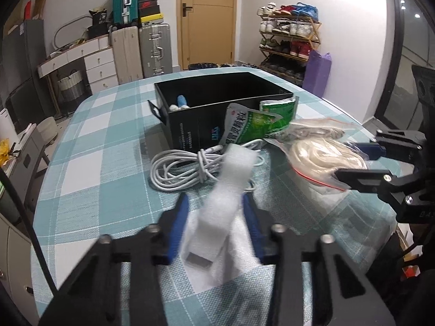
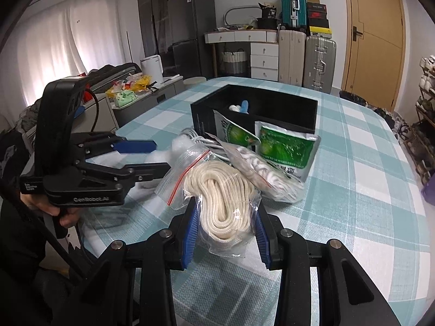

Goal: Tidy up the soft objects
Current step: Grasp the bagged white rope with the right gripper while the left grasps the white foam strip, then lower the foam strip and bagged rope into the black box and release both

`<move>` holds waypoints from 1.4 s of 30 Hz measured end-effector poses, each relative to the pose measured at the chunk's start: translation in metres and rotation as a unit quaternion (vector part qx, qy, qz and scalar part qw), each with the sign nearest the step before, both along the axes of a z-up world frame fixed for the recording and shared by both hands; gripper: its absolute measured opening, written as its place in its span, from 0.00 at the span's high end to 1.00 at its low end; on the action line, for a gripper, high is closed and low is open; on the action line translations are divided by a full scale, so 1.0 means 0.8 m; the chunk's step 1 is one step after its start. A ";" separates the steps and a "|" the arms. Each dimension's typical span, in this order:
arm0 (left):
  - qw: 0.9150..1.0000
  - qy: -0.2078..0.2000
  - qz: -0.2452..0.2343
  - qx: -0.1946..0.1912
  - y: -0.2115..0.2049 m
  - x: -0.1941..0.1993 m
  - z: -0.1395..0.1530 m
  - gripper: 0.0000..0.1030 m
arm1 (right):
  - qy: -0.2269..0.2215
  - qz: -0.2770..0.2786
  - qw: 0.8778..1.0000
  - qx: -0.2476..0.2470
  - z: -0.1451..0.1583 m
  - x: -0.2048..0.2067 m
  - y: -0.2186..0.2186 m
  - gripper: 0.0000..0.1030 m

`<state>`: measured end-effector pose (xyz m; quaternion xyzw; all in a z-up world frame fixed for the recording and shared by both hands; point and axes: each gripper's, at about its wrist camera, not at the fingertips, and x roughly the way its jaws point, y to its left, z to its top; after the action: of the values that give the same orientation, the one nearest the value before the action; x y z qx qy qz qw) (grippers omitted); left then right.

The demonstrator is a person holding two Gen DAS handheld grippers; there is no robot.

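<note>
A: Start at the left. What has the left gripper (image 1: 214,203) got?

B: A strip of white foam (image 1: 231,179) stands between its blue pads (image 1: 178,217). The picture is blurred there, so I cannot tell whether the fingers press on it or only flank it. More of the same foam lies flat on the checked tablecloth (image 1: 89,141) under the fingers.

A: And just ahead of that gripper?

B: A coiled white cable (image 1: 179,168) lies past the fingertips, slightly to their left. Beyond the cable sits a black box (image 1: 190,116), open on top, with a few small white and blue things in its left end. Two green sachets (image 1: 250,122) lean against the near wall of the box, ahead and to the right of the left gripper.

A: Now the right side.

B: The right gripper (image 2: 225,228) is clamped on a clear zip bag of cream rope (image 2: 220,198). The blue pads (image 2: 190,233) sit against both sides of the bag and the plastic bulges between them. The bag's red-lined mouth points off to the gripper's left.

A: Anything beside that bag?

B: A second clear bag (image 2: 261,176) with pale patterned cord lies just ahead and to the right, touching the rope bag. The green sachets (image 2: 285,146) stand behind it, against the box (image 2: 272,108).

A: How do the two tools lie to each other?

B: From the right wrist view the left gripper (image 2: 163,157) reaches in from the left, near the rope bag's mouth.
</note>
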<state>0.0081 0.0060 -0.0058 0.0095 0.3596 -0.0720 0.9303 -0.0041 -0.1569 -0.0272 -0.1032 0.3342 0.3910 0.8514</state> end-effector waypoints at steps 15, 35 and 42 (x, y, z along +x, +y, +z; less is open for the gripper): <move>0.998 -0.048 0.020 -0.043 0.016 -0.012 0.033 0.78 | -0.034 0.004 0.999 0.033 0.030 -0.013 0.011 0.64; 0.994 -0.088 0.035 -0.061 0.010 0.002 0.078 0.77 | -0.063 -0.040 0.996 0.054 0.061 0.001 -0.016 0.64; 0.993 -0.092 0.033 -0.061 0.006 0.027 0.089 0.77 | -0.067 -0.054 0.995 0.053 0.064 0.022 -0.024 0.64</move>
<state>0.0300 0.0109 0.0650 -0.0521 0.2676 -0.0618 0.9601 0.0136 -0.1760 0.0240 -0.0657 0.2604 0.3538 0.8959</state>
